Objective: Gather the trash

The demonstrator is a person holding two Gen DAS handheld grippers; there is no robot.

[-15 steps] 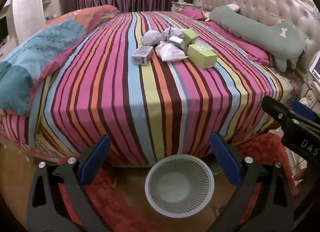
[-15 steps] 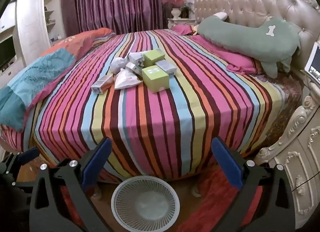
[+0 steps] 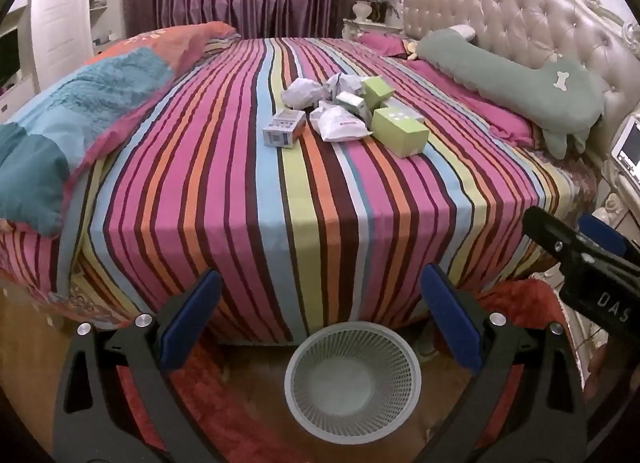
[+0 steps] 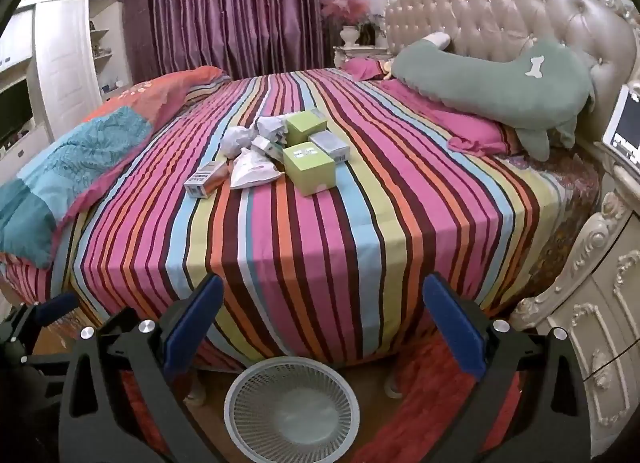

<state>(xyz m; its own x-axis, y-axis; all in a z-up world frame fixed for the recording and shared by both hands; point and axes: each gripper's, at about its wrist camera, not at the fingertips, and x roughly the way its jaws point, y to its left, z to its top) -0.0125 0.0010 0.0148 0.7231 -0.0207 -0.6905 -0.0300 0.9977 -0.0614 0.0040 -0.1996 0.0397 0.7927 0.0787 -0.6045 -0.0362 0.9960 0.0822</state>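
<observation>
Both tools, left tool (image 3: 320, 319) and right tool (image 4: 322, 323), hang spread and empty over the basket (image 4: 291, 409); the trash pile (image 4: 272, 153) lies on the bed (image 4: 360, 243) at twelve o'clock, well apart, roughly equally near both.

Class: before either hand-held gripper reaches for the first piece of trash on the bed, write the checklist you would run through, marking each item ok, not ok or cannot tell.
1. Left hand-held gripper open and holding nothing: ok.
2. Right hand-held gripper open and holding nothing: ok.
3. White basket upright on the floor at the bed's foot: ok.
4. Basket has room: ok, it looks empty.
5. Trash pile unobstructed on the striped bedspread: ok.
6. Pile within reach from here: cannot tell.
</observation>
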